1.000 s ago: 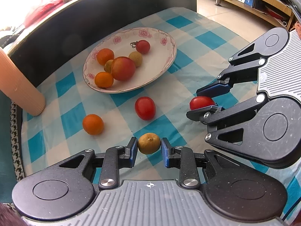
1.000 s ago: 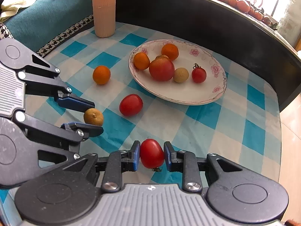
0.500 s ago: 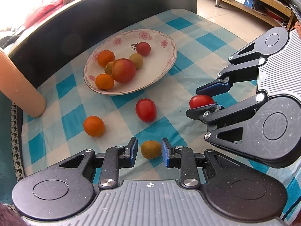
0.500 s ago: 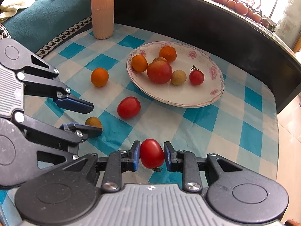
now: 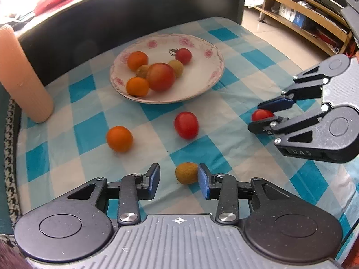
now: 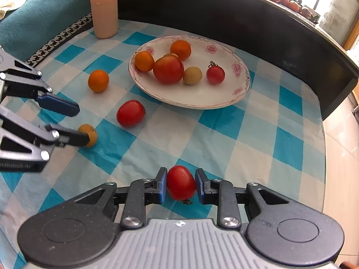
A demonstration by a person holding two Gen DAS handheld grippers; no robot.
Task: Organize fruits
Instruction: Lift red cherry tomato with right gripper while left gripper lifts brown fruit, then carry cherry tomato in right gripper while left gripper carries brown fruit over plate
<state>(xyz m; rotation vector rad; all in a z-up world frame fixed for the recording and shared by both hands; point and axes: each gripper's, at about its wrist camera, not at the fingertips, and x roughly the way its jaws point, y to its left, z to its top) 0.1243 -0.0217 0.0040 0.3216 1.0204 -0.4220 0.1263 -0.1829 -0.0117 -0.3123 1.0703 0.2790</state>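
Observation:
A small brown fruit point(image 5: 186, 176) lies on the checked cloth between the fingers of my open left gripper point(image 5: 178, 181), close against the right-hand finger. The right wrist view shows the same fruit point(image 6: 89, 134) just past the left gripper point(image 6: 71, 121). My right gripper point(image 6: 180, 187) is shut on a red tomato point(image 6: 180, 186) low over the cloth, seen from the left wrist as the right gripper point(image 5: 267, 115) around the tomato point(image 5: 261, 114). A flowered white plate point(image 5: 202, 89) point(image 6: 202, 103) holds several fruits. A loose orange point(image 5: 119, 138) and a second red tomato point(image 5: 186, 125) lie in front of it.
A ribbed peach-coloured cylinder point(image 5: 22, 74) point(image 6: 104, 6) stands at the cloth's far left corner. A dark raised ledge point(image 6: 246, 22) runs behind the plate. The table edge point(image 6: 323, 157) drops to the floor on the right; wooden shelves point(image 5: 303, 27) stand beyond.
My left gripper has opened wider and let go of the brown fruit, which now rests on the cloth. The right gripper has kept hold of its tomato.

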